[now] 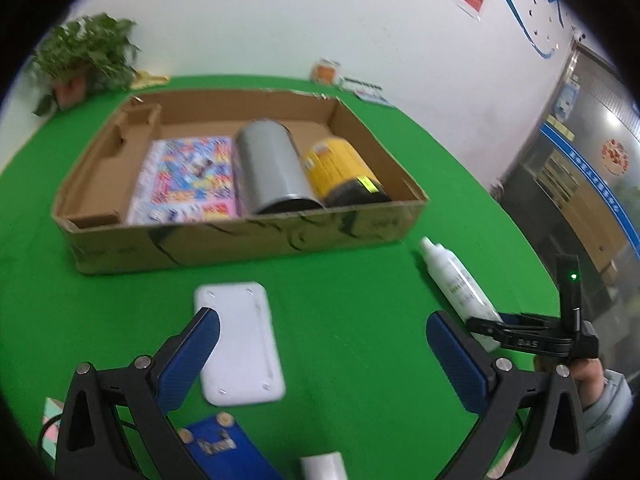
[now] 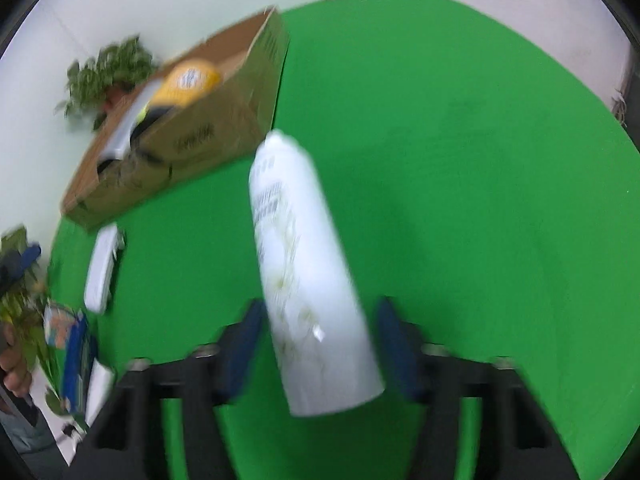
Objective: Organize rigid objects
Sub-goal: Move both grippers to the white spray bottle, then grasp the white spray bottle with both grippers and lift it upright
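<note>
Between my right gripper's blue pads lies the white bottle, its base closest to the lens and its cap end pointing away across the green table; the picture is smeared, so I cannot tell whether the pads actually press on it, though the jaws stand narrow around its body. Ahead and to the right of that gripper the green surface runs bare to its curved edge, which gives me plenty of room. Up and left of it sits the cardboard box, one corner aimed toward the bottle's cap. My left gripper is spread wide, with nothing between its pads; the white flat case lies just beside its left finger, partly beneath it in the view. Directly ahead, the box's near wall stands across my path, with a strip of open green in front. Inside lie a colourful packet, a grey cylinder and a yellow can, side by side (both cans on their sides). Below the left gripper, a blue box and a white object crowd the near edge. Both grippers tilt downward at the table. A potted plant stands beyond the box's far left corner.
</note>
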`<state>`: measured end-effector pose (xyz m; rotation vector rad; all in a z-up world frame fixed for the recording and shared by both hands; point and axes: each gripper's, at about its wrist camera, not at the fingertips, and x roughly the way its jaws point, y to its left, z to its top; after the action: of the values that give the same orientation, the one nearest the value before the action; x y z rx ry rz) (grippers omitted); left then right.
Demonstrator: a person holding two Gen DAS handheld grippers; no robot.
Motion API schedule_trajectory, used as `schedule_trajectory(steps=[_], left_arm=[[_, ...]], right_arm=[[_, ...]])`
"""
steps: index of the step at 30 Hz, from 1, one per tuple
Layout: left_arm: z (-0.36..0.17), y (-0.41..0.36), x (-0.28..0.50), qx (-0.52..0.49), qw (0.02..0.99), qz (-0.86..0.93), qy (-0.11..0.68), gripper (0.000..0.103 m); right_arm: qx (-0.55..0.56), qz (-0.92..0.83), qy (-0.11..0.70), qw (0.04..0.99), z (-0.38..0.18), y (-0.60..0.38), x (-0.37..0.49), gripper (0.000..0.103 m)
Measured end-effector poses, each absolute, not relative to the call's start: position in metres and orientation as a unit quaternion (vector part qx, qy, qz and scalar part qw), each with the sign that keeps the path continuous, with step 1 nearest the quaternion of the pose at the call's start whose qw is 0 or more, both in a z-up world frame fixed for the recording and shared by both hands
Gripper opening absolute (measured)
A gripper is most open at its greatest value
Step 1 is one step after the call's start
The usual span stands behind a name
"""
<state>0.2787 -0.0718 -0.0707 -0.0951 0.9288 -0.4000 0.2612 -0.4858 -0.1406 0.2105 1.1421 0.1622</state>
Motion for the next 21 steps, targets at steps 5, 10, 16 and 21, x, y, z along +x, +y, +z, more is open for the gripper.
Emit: schedule_trajectory(steps=[5, 10, 16, 21], left_arm=[[-0.074, -0.079, 0.272, -0.06, 0.865, -0.212, 0.451, 0.103], [-0.08, -0.091, 0.278, -0.079, 0.841, -0.25, 0.473, 0.103], [-0.1, -0.107, 0.299, -0.1, 0.801, -0.272, 0.524, 0.102], [-0.121, -0.121, 0.32, -0.124, 0.765, -0.298, 0.557, 0.102]], right_arm=[[0.056, 0.033, 0.531, 0.845, -0.137, -0.487, 0.248, 0.047], [-0.055, 0.006, 0.521, 0.852, -0.131, -0.451, 0.236, 0.044], [0.019, 0.097, 0.475, 0.874, -0.107, -0.439, 0.214, 0.082], [0.149, 0.126, 0.517, 0.833, -0.122, -0.448, 0.23, 0.081]])
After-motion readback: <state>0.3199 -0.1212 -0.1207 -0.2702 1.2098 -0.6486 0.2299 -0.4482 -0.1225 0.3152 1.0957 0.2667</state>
